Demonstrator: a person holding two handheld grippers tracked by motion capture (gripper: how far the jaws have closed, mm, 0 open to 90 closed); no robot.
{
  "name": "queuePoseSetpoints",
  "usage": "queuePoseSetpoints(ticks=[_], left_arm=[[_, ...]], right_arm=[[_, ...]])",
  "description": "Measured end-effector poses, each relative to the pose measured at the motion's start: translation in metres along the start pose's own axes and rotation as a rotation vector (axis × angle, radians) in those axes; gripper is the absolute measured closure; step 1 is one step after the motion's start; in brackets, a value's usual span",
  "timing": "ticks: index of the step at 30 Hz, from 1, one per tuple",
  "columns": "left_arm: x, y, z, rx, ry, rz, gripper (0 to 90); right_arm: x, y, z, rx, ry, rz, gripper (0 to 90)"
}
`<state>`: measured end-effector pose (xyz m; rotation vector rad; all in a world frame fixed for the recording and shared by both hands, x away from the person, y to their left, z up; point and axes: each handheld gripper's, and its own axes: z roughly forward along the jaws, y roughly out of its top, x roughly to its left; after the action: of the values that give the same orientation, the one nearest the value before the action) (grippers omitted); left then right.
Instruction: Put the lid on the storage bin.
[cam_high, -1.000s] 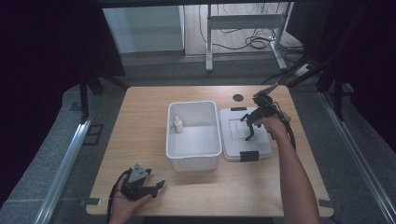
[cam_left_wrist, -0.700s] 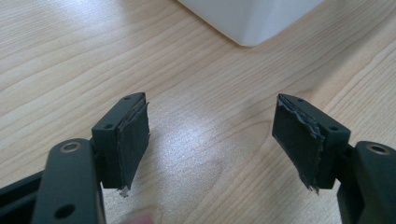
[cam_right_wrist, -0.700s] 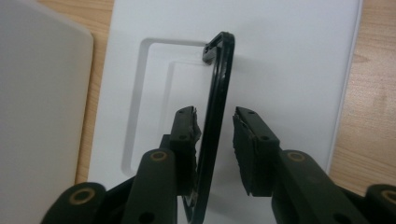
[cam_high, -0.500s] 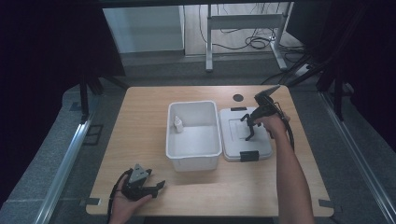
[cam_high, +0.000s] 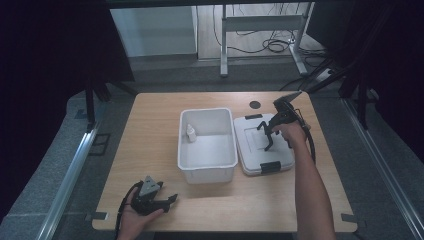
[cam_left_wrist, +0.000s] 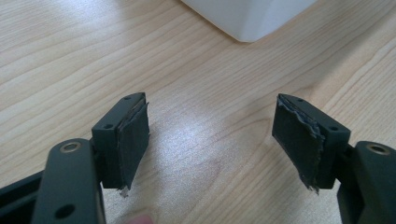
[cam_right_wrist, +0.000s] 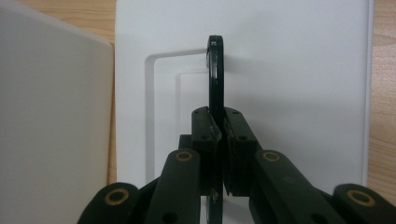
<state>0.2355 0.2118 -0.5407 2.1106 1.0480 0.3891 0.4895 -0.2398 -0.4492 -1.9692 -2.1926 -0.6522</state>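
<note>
Our right claw (cam_right_wrist: 217, 135) is clamped on the raised black handle (cam_right_wrist: 215, 79) of the white lid (cam_high: 262, 145), which lies flat on the bench (cam_high: 150, 130) just beside the open white bin (cam_high: 207, 145), probably so we can lift it across. Our left claw (cam_left_wrist: 210, 140), jaws apart and empty, rests near the bench's front edge, out of the way.

no text, label or number can be read anywhere.

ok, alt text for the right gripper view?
The right gripper has its fingers shut on a thin black handle standing upright from a white lid. The lid lies flat on the wooden table, beside a white bin.
</note>
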Motion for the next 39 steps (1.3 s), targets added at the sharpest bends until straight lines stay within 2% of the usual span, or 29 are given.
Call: queuePoseSetpoints(ticks=[3, 4, 5, 6, 11, 12, 13, 14, 16, 18, 24, 28, 30, 31, 39], left_arm=[[0.0, 0.0, 0.0, 0.003, 0.0, 0.001, 27.4], [0.0, 0.0, 0.001, 0.004, -0.001, 0.002, 27.4], [0.0, 0.0, 0.001, 0.005, -0.001, 0.002, 27.4], [0.0, 0.0, 0.001, 0.007, 0.0, 0.004, 27.4], [-0.001, 0.0, 0.0, 0.002, 0.0, 0.003, 27.4], [-0.001, 0.0, 0.0, 0.002, 0.0, 0.003, 27.4], [-0.001, 0.001, 0.0, 0.001, 0.001, 0.006, 27.4], [-0.001, 0.001, 0.001, 0.002, 0.001, 0.007, 27.5], [-0.001, 0.001, 0.001, 0.003, 0.001, 0.008, 27.4], [-0.002, 0.001, 0.001, 0.004, 0.0, 0.009, 27.4], [-0.002, 0.001, 0.001, 0.004, 0.0, 0.007, 27.4], [-0.001, 0.001, 0.001, 0.01, -0.002, 0.013, 27.5], [-0.001, 0.001, 0.001, 0.01, -0.002, 0.014, 27.5], [-0.001, 0.001, 0.001, 0.009, -0.002, 0.013, 27.5], [-0.002, 0.001, 0.001, 0.008, -0.006, 0.01, 27.5]], right_arm=[[0.004, 0.0, -0.007, -0.01, -0.01, -0.007, 85.4], [0.008, 0.0, -0.018, -0.025, -0.011, -0.02, 85.4], [0.008, 0.0, -0.018, -0.025, -0.011, -0.02, 85.4], [0.011, -0.001, -0.028, -0.037, -0.017, -0.033, 85.4], [0.02, -0.004, -0.058, -0.077, -0.017, -0.049, 85.4], [0.02, -0.004, -0.058, -0.077, -0.017, -0.049, 85.4], [0.021, -0.004, -0.064, -0.084, -0.019, -0.056, 85.4], [0.023, -0.006, -0.078, -0.099, -0.018, -0.059, 85.4], [0.024, -0.007, -0.082, -0.106, -0.019, -0.058, 85.4], [0.027, -0.009, -0.098, -0.123, -0.022, -0.066, 85.4], [0.031, -0.012, -0.124, -0.139, -0.017, -0.044, 85.4], [0.042, -0.013, -0.145, -0.167, -0.026, -0.031, 85.4], [0.045, -0.013, -0.148, -0.169, -0.025, -0.031, 85.4], [0.052, -0.012, -0.152, -0.17, -0.019, -0.037, 85.3], [0.072, -0.005, -0.147, -0.147, -0.019, -0.023, 85.3]])
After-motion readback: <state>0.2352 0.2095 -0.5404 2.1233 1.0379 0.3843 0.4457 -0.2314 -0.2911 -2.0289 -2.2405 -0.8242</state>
